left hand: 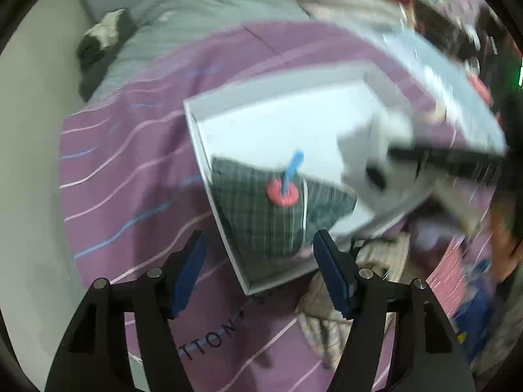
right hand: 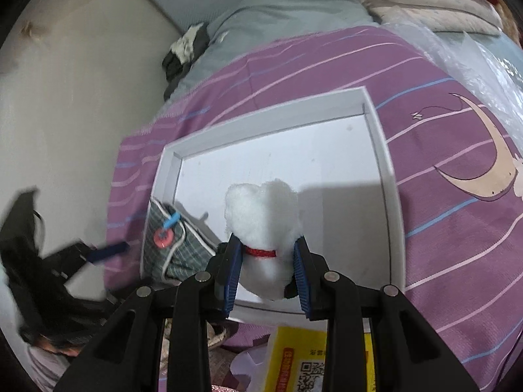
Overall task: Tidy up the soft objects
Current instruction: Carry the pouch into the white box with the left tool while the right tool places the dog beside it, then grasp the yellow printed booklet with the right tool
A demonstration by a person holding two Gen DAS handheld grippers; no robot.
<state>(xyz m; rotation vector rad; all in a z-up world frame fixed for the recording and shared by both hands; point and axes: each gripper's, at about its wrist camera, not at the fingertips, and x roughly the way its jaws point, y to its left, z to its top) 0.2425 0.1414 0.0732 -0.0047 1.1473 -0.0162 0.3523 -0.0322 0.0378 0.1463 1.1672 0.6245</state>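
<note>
Two grippers work over a white tray (right hand: 382,150) that lies on a purple striped bedsheet (right hand: 457,222) covering the bed. The right gripper (right hand: 268,261) has its jaws clenched on a white plush toy (right hand: 261,205) with a red collar (right hand: 261,252); the blue pads (right hand: 232,277) press the toy's sides at collar height. The toy sits over the near part of the tray, with its fluffy head pointing toward the tray's far wall. In the tray's near left corner lies a green plaid pouch (right hand: 189,254) with a white cord, and on it rest a red ring (right hand: 162,237) and a blue clip (right hand: 172,220).

The left gripper (left hand: 261,271) hovers just outside the tray's near left rim with its jaws released and nothing between the pads (left hand: 188,277). In the left wrist view the pouch (left hand: 255,215) fills the corner of the tray (left hand: 209,150) nearest that gripper, and the plush toy (left hand: 369,150) shows as a blurred white shape toward the tray's right side.

Beyond the tray's far wall the purple sheet gives way to a grey blanket (right hand: 294,3), and a dark and white bundle (right hand: 184,49) lies at the blanket's left edge by the wall. A yellow printed sheet (right hand: 297,359) lies below the tray's near rim, beside the right gripper
</note>
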